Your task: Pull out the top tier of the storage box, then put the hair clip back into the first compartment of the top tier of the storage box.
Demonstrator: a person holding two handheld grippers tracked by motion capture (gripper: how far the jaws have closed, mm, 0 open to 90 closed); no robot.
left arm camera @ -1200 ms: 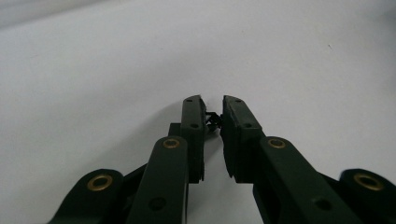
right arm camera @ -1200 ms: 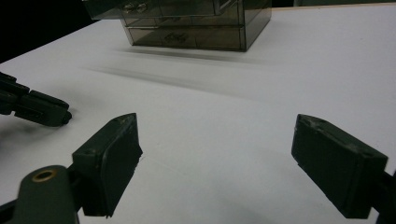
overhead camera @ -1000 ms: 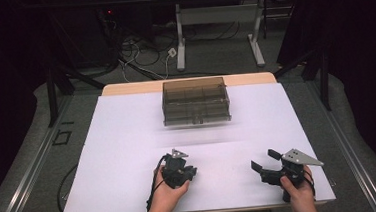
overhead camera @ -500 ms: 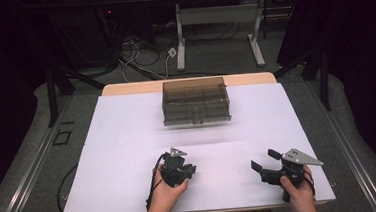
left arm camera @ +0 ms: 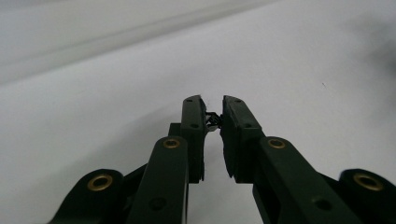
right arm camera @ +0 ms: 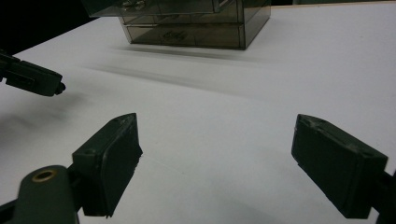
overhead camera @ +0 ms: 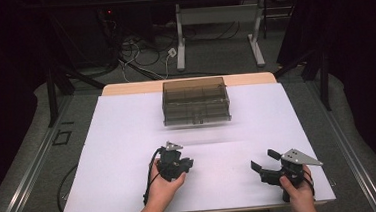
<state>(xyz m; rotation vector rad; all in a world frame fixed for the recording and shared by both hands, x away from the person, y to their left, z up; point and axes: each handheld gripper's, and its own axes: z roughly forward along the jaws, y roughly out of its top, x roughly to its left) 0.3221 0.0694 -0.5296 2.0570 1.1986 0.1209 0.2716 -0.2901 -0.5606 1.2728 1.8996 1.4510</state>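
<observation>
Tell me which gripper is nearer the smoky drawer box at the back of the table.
Left. The left gripper sits just short of the table's middle, in front of the drawer box and slightly to its left. The right gripper is near the front right corner, farther off.

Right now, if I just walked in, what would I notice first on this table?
Probably the smoky see-through plastic drawer box, standing alone at the far middle of the white table. Next, the two black hand-held tools near the front edge: the left gripper has its jaws nearly together, pinching a tiny dark thing, too small to identify. The right gripper rests with its jaws wide apart and nothing between them.
</observation>
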